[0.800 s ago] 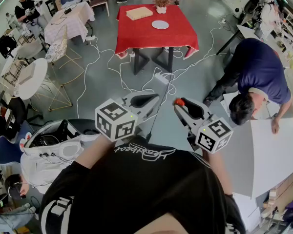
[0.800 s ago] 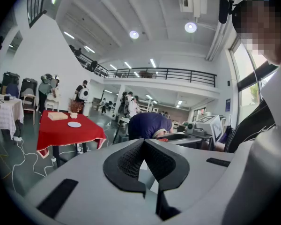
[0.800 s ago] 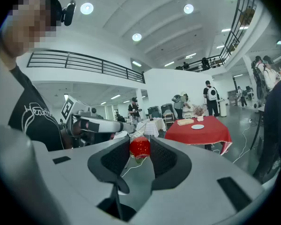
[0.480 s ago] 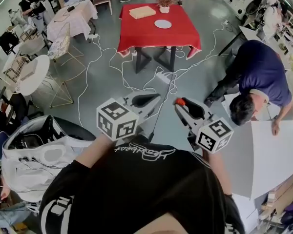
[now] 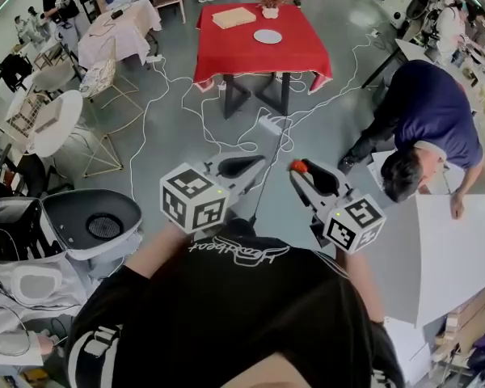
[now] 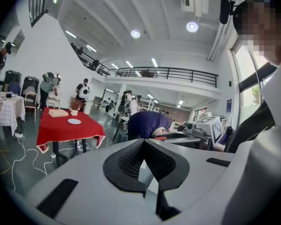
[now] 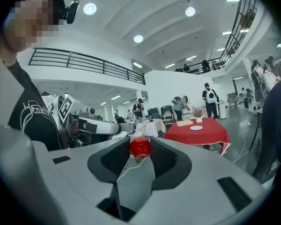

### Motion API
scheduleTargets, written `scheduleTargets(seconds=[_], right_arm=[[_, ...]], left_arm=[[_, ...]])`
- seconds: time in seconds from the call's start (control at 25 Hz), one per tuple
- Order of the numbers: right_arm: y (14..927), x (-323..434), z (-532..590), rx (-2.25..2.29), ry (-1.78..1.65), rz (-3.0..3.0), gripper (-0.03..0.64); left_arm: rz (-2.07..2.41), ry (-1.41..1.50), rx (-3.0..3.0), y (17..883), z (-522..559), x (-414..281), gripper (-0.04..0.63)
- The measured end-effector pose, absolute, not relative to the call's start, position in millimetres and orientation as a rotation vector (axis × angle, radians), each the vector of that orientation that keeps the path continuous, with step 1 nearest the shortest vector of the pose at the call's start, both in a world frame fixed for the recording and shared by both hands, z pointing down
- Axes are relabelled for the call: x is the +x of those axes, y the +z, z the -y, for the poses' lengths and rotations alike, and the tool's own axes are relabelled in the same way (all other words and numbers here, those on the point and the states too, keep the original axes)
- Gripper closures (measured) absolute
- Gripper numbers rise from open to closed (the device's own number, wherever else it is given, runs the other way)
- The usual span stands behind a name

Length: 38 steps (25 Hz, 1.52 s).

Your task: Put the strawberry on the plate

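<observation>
You pinch the strawberry point(image 7: 140, 147) at the very tips of your right gripper point(image 5: 297, 169), well apart from the plate point(image 5: 267, 36) near the red table's point(image 5: 226, 59) far edge. Your left gripper point(image 6: 144, 143) is pressed together, empty. Jolt or loosen your right hand, and the berry likely drops among the floor cables point(image 5: 190, 115).

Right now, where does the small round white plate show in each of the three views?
Head view: the small round white plate lies at top centre, on the red-clothed table.
Left gripper view: the plate is at the left, at mid height, on the same table.
Right gripper view: the plate is right of centre, beyond the jaws.
Shared landmark: the red-clothed table.
</observation>
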State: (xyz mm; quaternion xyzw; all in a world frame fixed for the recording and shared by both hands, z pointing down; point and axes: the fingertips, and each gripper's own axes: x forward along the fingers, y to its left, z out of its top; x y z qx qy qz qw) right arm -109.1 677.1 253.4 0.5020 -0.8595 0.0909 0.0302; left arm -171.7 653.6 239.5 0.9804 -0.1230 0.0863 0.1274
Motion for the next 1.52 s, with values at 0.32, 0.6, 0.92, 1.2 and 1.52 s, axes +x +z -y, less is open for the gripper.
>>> scheduleTargets(seconds=[0.32,0.6,0.92,1.2,1.52], right_arm=[[266,-72,-676,1.639,0.355,2.637,0.488],[283,-52,-648,1.707,0.443,2.657,0.488],[309,-26,-592,1.745,0.523,2.615,0.488],[320,4,-523,1.763,0.599,2.581,0.488],[321,26,-394,1.757,0.663,2.534,0.488]], left_arm=[[0.379,0.273,2.823,251,-646,-153,0.589],[0.402,0.306,2.788,274,-616,-149,0.589],[0.374,0.318,2.751,296,-553,-126,0.589],[0.339,0.339,2.72,305,-480,-90,0.589],[0.286,0.381,2.674,312,-346,-57,0.589]])
